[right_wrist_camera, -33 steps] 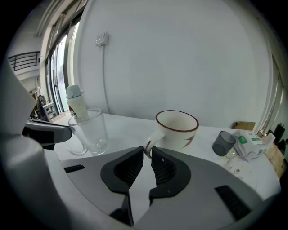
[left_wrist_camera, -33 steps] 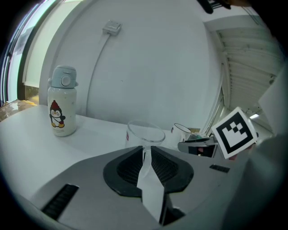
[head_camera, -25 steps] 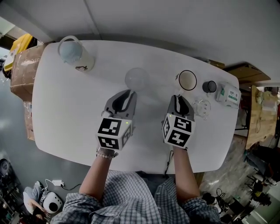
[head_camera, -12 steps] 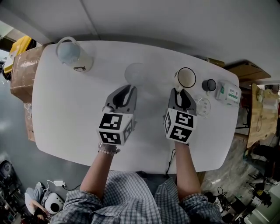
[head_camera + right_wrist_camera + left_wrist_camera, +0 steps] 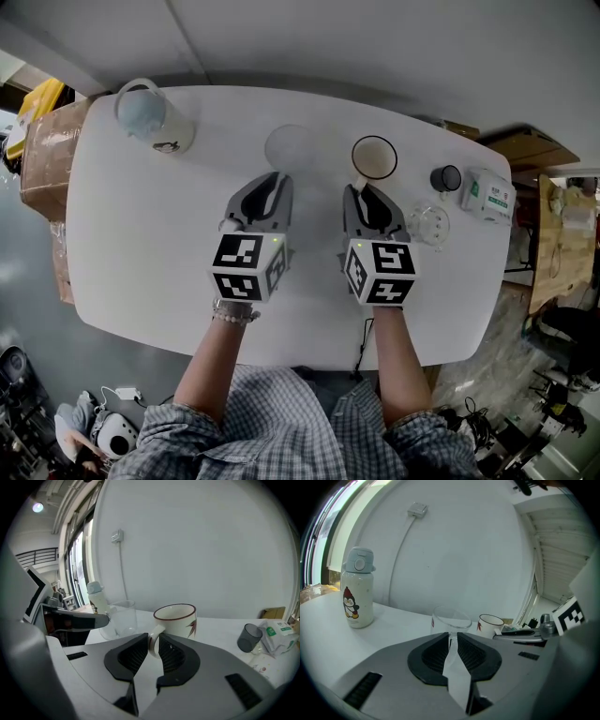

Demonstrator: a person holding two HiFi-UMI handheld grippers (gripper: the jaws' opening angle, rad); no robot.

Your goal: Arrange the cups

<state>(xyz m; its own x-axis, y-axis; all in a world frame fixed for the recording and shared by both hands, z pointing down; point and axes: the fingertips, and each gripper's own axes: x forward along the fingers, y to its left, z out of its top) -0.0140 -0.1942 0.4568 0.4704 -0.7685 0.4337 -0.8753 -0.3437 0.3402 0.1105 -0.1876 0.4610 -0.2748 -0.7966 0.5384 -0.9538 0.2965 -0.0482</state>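
Note:
A clear glass cup (image 5: 289,148) stands mid-table; my left gripper (image 5: 274,180) sits just behind it, shut on its glass handle, which shows between the jaws in the left gripper view (image 5: 453,637). A white mug with a dark rim (image 5: 374,157) stands to the right of the glass. My right gripper (image 5: 359,190) is shut on the mug's handle, and the mug (image 5: 176,619) fills the space ahead of the gripper (image 5: 153,645). A small dark cup (image 5: 445,178) and a second clear glass (image 5: 430,225) stand further right.
A white penguin bottle (image 5: 148,117) stands at the far left corner of the white table (image 5: 141,225). A white carton (image 5: 488,195) lies at the right edge. A cardboard box (image 5: 45,150) stands beside the table's left end. A wall runs behind the table.
My right gripper has carried the white mug leftward, closer to the clear glass cup. My left gripper has edged forward with the glass cup. The other cups have stayed put.

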